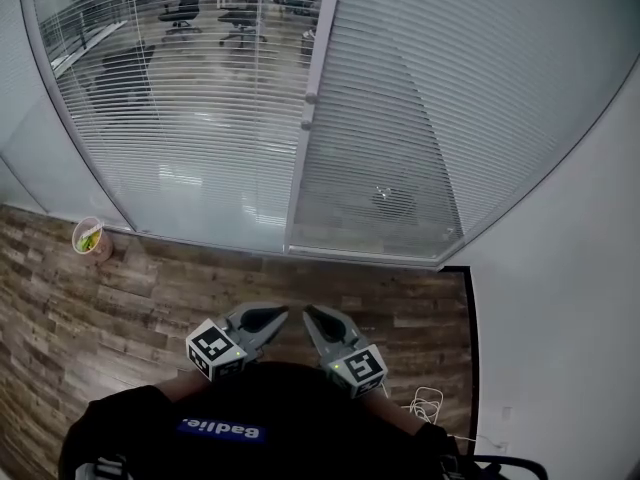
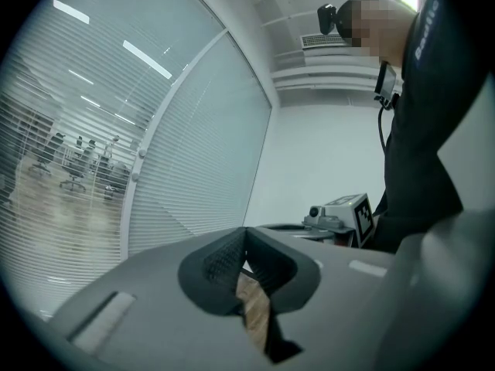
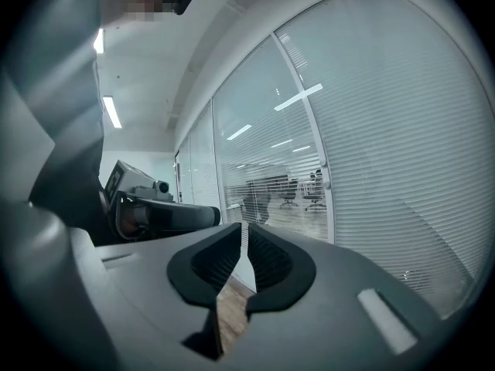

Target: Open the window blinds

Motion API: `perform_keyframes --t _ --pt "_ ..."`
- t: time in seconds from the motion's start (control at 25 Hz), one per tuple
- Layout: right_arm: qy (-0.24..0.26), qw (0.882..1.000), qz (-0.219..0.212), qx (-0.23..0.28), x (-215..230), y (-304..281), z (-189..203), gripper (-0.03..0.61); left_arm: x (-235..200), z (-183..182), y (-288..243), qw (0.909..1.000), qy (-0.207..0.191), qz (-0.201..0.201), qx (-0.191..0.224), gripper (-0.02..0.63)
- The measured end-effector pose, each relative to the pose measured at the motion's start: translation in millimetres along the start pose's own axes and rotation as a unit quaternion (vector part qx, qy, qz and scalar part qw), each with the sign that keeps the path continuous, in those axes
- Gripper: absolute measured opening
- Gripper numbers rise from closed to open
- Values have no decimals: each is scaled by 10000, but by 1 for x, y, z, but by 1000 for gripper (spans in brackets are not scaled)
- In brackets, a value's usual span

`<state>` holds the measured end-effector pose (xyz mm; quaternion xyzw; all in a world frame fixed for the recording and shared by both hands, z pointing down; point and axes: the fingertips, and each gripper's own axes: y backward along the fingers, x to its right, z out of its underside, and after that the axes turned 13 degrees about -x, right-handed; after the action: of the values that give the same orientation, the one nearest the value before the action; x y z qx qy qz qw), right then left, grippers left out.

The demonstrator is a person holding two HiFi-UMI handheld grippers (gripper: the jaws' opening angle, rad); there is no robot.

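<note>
On the far left a little cup (image 1: 88,238) stood on the wooden floor (image 1: 150,308), just by the glass wall. The left blind (image 1: 180,118) had its slats turned so you could see the chairs behind it. On the post between the panes sat two small knobs (image 1: 311,98); I think those turn the slats, so a gripper would have to reach up there. The right blind (image 1: 420,118) had its slats flat shut, and nothing showed through. So one blind let light in and one did not. Both grippers were low by the person's tummy, well away from the glass, maybe just resting, as they had nothing to carry. The left gripper (image 1: 275,318) had its jaws pressed together at the tips, with nothing inside. The right gripper (image 1: 315,318) had its jaws only a thin crack apart, also with nothing inside. Only the gripper views showed that crack; the head view did not. Only the head view showed the cup and a white cable (image 1: 428,405) on the right
</note>
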<state>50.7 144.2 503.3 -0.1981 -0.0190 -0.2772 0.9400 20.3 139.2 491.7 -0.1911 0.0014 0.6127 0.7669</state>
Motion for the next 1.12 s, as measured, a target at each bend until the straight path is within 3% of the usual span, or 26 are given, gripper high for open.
perform_keyframes --t 0.32,1.12 --pt "-231 9996 -148 -120 -5 -10 10 3 2 6 5 9999 -79 61 -84 0" --pt "2 9995 -182 -260 -10 -11 13 2 5 8 0 9999 -65 108 -86 0"
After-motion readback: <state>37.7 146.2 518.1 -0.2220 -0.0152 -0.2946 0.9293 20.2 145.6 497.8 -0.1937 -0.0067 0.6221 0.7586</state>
